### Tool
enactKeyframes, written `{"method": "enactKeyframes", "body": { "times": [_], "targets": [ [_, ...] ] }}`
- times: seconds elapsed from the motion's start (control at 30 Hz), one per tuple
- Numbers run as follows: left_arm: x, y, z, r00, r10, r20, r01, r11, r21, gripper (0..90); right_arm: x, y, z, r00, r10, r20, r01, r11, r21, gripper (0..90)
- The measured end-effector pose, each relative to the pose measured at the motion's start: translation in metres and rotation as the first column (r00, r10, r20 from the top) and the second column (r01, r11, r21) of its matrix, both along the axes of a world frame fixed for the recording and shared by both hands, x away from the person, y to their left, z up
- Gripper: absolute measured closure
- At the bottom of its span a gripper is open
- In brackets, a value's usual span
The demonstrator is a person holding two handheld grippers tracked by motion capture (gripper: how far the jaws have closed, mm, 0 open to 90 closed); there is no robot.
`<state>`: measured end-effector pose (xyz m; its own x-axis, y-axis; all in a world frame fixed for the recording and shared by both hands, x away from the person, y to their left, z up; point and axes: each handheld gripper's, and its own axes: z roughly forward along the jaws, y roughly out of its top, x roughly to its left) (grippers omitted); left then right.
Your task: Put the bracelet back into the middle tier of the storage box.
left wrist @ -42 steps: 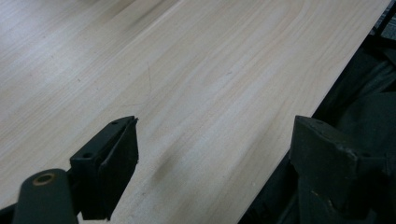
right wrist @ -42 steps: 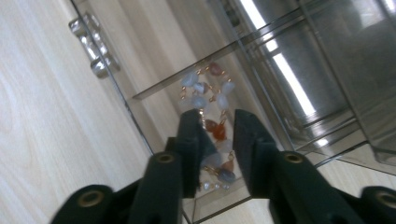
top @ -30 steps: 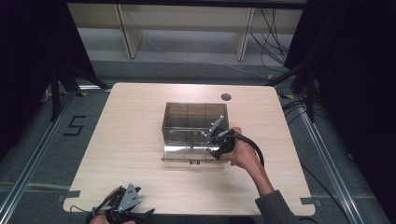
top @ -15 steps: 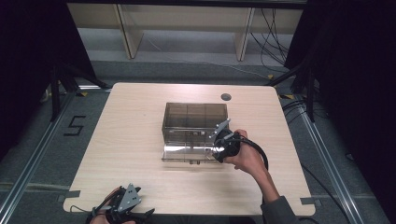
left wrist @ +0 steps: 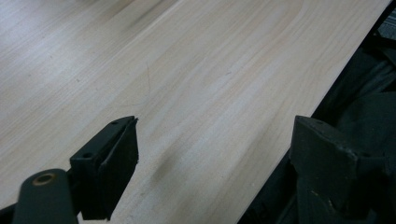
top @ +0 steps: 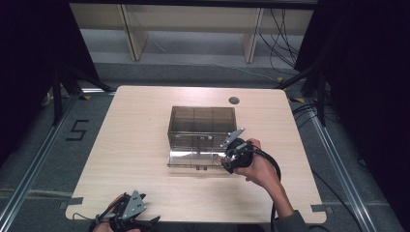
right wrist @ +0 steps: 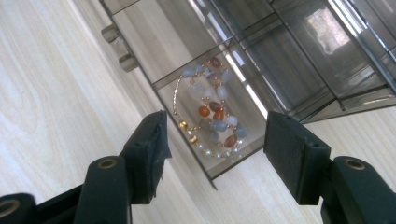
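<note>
Light wood table, rounded corners, grey floor around it. Smoked clear plastic drawer box sits about mid-table, slightly right of centre. Its bottom drawer is pulled out toward the near edge, resting over the tabletop. Small dark round disc sits near the far edge, right of centre, well apart from the box. Rest of the top is bare wood.

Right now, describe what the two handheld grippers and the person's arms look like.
Both grippers are black with two blocky black jaws. The left gripper carries a grey three-cornered plate, as does the right gripper, which trails a thick black cable. A grey sleeve covers the right forearm.
</note>
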<state>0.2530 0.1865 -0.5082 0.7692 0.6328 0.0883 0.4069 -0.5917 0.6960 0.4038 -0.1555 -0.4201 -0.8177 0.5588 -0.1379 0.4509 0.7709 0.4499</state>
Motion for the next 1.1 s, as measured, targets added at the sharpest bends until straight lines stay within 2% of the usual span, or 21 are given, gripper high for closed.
{"method": "enactKeyframes", "body": {
  "times": [0.07, 0.13, 0.2, 0.23, 0.27, 0.37, 0.4, 0.47, 0.5, 0.53, 0.6, 0.63, 0.67, 0.7, 0.77, 0.8, 0.87, 0.9, 0.93, 0.97, 1.1],
  "targets": [
    [-0.001, 0.000, 0.000, 0.9999, 0.010, 0.012, -0.010, 0.9999, 0.006, 15.6, -0.002, 0.000, 0.001, 0.9999, -0.015, -0.003, 0.015, 0.9999, 0.007, 40.7],
    [-0.001, 0.000, 0.001, 0.9999, 0.006, 0.014, -0.006, 1.0000, 0.003, 15.6, -0.002, -0.001, 0.000, 1.0000, -0.001, -0.003, 0.001, 0.9999, 0.015, 40.2],
    [-0.002, -0.001, 0.000, 1.0000, 0.002, 0.004, -0.002, 0.9999, -0.014, 15.6, -0.004, -0.001, -0.001, 1.0000, -0.008, 0.004, 0.008, 1.0000, 0.006, 39.7],
    [-0.002, -0.001, 0.000, 1.0000, 0.001, 0.003, -0.001, 0.9999, -0.014, 15.6, -0.003, -0.002, -0.002, 0.9997, 0.021, 0.010, -0.021, 0.9998, 0.003, 39.2],
    [-0.002, -0.001, 0.001, 1.0000, 0.002, 0.009, -0.002, 1.0000, -0.005, 15.6, -0.006, -0.002, -0.002, 1.0000, -0.008, 0.003, 0.008, 1.0000, 0.005, 39.1],
    [-0.002, 0.000, 0.001, 0.9999, 0.005, 0.009, -0.005, 1.0000, -0.006, 15.6, -0.008, -0.003, -0.003, 0.9999, -0.015, 0.001, 0.015, 0.9998, 0.013, 38.1],
    [-0.002, -0.001, 0.001, 1.0000, -0.003, 0.000, 0.003, 0.9999, -0.016, 15.6, -0.007, -0.004, -0.004, 0.9999, -0.010, 0.009, 0.010, 0.9999, 0.013, 38.1],
    [-0.001, -0.001, 0.001, 0.9999, 0.004, 0.013, -0.004, 1.0000, 0.000, 15.6, -0.007, -0.006, -0.004, 0.9996, -0.012, 0.025, 0.012, 0.9999, 0.002, 37.4],
    [-0.002, 0.000, 0.001, 1.0000, -0.003, 0.002, 0.003, 1.0000, -0.004, 15.6, -0.006, -0.007, -0.005, 0.9995, 0.005, 0.031, -0.005, 1.0000, -0.001, 37.1],
    [-0.002, -0.001, 0.000, 1.0000, 0.003, 0.004, -0.003, 0.9999, -0.010, 15.6, -0.009, -0.006, -0.004, 0.9993, -0.031, 0.019, 0.031, 0.9995, 0.001, 36.9],
    [-0.001, 0.000, 0.001, 0.9999, 0.000, 0.010, 0.000, 1.0000, -0.001, 15.6, -0.009, -0.007, -0.005, 0.9994, -0.015, 0.032, 0.015, 0.9999, 0.001, 36.5],
    [-0.002, -0.001, 0.001, 1.0000, 0.003, 0.004, -0.002, 0.9999, -0.011, 15.6, -0.009, -0.008, -0.005, 0.9997, -0.014, 0.018, 0.014, 0.9999, 0.000, 35.8],
    [-0.002, -0.001, 0.001, 1.0000, 0.003, 0.009, -0.003, 1.0000, -0.007, 15.6, -0.012, -0.007, -0.005, 0.9991, -0.034, 0.023, 0.034, 0.9994, 0.008, 35.6],
    [-0.002, 0.000, 0.001, 0.9999, 0.000, 0.013, 0.000, 1.0000, 0.006, 15.6, -0.011, -0.008, -0.006, 0.9997, -0.012, 0.023, 0.011, 0.9997, 0.019, 35.5],
    [-0.001, 0.000, 0.001, 0.9999, 0.007, 0.013, -0.007, 1.0000, 0.006, 15.6, -0.013, -0.008, -0.005, 0.9995, -0.027, 0.018, 0.026, 0.9992, 0.031, 35.2],
    [-0.002, -0.001, 0.001, 1.0000, 0.002, 0.003, -0.002, 0.9999, -0.013, 15.6, -0.014, -0.009, -0.005, 0.9994, -0.030, 0.019, 0.029, 0.9990, 0.033, 34.3],
    [-0.001, -0.001, 0.001, 0.9999, 0.004, 0.012, -0.004, 1.0000, -0.002, 15.6, -0.015, -0.010, -0.006, 0.9994, -0.027, 0.024, 0.026, 0.9992, 0.031, 34.1],
    [-0.001, 0.000, 0.001, 1.0000, 0.002, 0.009, -0.002, 1.0000, 0.000, 15.6, -0.016, -0.010, -0.006, 0.9993, -0.038, 0.006, 0.037, 0.9982, 0.047, 33.7],
    [-0.001, 0.000, 0.001, 1.0000, 0.002, 0.009, -0.002, 1.0000, 0.000, 15.6, -0.016, -0.010, -0.006, 0.9993, -0.038, 0.006, 0.037, 0.9982, 0.047, 33.7],
    [-0.001, -0.001, 0.000, 1.0000, 0.002, 0.007, -0.002, 1.0000, -0.005, 15.6, -0.017, -0.011, -0.007, 0.9991, -0.032, 0.029, 0.031, 0.9989, 0.036, 33.6],
    [-0.002, -0.001, 0.001, 1.0000, 0.004, 0.006, -0.004, 0.9999, -0.010, 15.6, -0.019, -0.012, -0.008, 0.9993, -0.034, 0.015, 0.033, 0.9982, 0.049, 33.0]
  ]
}}
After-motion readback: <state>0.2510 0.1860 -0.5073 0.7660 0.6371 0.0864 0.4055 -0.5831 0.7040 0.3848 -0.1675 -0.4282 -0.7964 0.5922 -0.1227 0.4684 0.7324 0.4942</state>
